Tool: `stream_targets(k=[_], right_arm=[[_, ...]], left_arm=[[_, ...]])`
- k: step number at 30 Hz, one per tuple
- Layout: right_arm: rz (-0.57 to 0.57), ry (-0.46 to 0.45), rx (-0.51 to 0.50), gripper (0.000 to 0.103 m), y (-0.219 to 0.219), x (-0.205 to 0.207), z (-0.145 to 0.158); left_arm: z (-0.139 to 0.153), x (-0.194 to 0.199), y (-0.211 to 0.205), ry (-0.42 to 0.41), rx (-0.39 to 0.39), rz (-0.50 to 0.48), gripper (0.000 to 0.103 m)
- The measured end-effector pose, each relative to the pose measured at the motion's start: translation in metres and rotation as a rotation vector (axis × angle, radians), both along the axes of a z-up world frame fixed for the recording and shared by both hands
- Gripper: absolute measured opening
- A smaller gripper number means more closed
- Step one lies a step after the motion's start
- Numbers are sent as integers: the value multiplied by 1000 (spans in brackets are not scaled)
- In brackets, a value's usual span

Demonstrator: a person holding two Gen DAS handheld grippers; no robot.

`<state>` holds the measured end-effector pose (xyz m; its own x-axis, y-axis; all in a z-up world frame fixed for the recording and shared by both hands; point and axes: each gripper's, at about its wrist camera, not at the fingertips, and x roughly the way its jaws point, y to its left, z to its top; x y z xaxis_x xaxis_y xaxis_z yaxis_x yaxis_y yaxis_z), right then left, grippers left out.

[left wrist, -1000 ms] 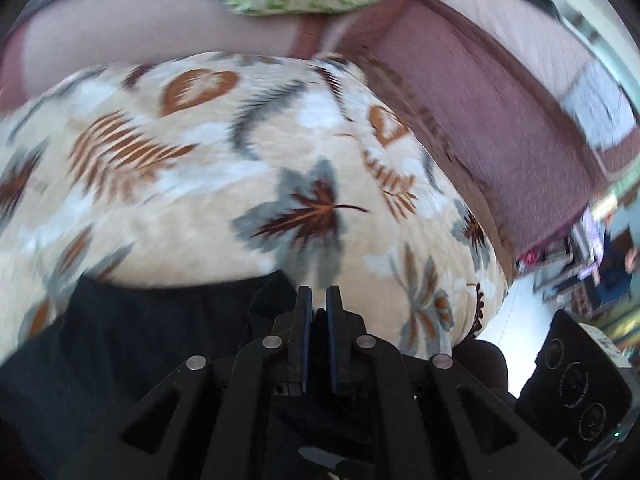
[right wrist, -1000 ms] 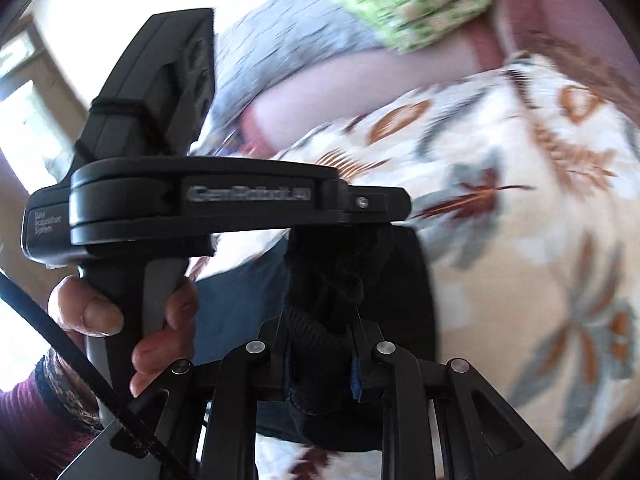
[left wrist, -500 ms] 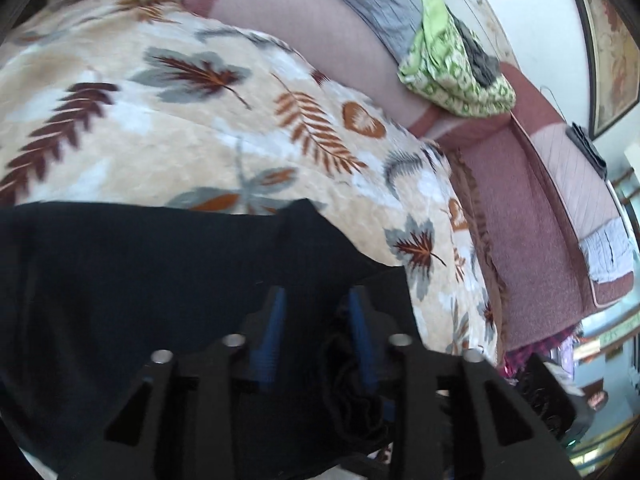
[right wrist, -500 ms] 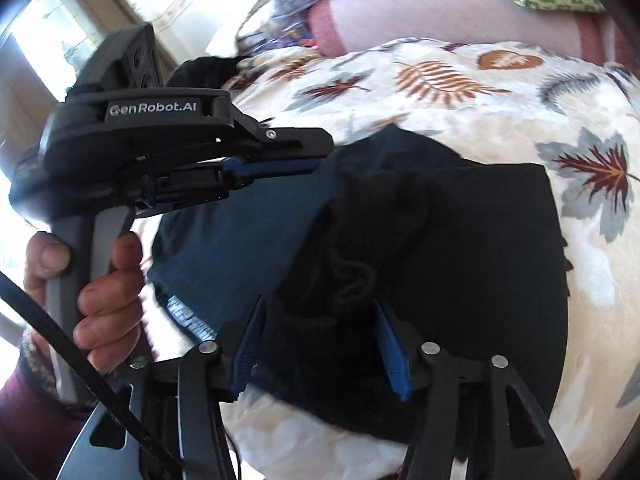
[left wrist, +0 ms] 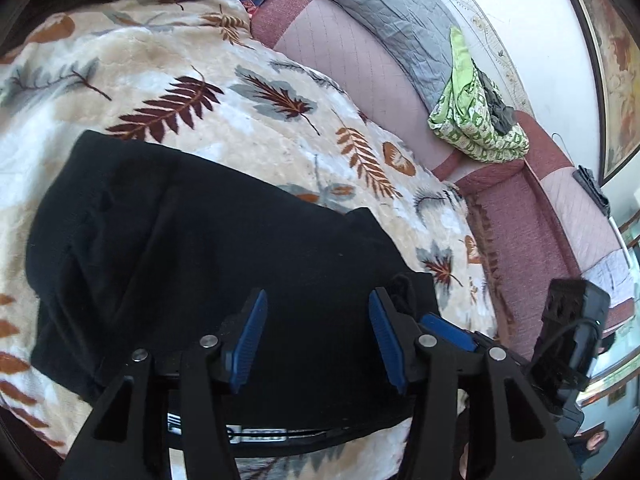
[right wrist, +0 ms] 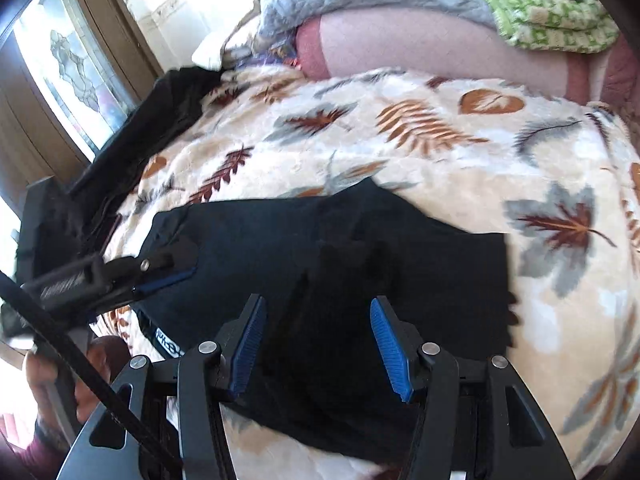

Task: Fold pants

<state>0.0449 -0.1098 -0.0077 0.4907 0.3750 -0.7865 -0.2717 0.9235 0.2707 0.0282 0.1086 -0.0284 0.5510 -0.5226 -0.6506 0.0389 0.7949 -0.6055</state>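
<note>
left wrist view has the left gripper spread wide above the pants, holding nothing. right wrist view has the right gripper spread as well, also empty, just over the same cloth. the pants lie in a flat dark block on the leaf-print blanket, near its front edge, with one corner poking out at the back. they look soft and light, limp enough to sag and slide when lifted, so a pinch through all layers at two outer corners or along a folded edge seems the safest hold. a green cloth sits well apart on the sofa.
</note>
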Motion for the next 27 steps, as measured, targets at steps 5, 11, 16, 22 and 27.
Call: stream_targets(k=[5,11,16,22,27], right_arm=[[-36,27,-266,21,34,12,-32],[-102,29,-183,11,21,12,-18],[-33,64,-46,16,31,14,-15],[90,211,261,37,40,15,-29],[8,138,383,38,5,15,-4]], left_arm=[[-14,-9,14,5,-50,30,52],[-18,-17,23,-46,-107,23,52],[-14,-19,21,-74,-127,9,58],[-2,-27,27,-84,-122,38,59],[7,-33,30,-82,-75,62,60]])
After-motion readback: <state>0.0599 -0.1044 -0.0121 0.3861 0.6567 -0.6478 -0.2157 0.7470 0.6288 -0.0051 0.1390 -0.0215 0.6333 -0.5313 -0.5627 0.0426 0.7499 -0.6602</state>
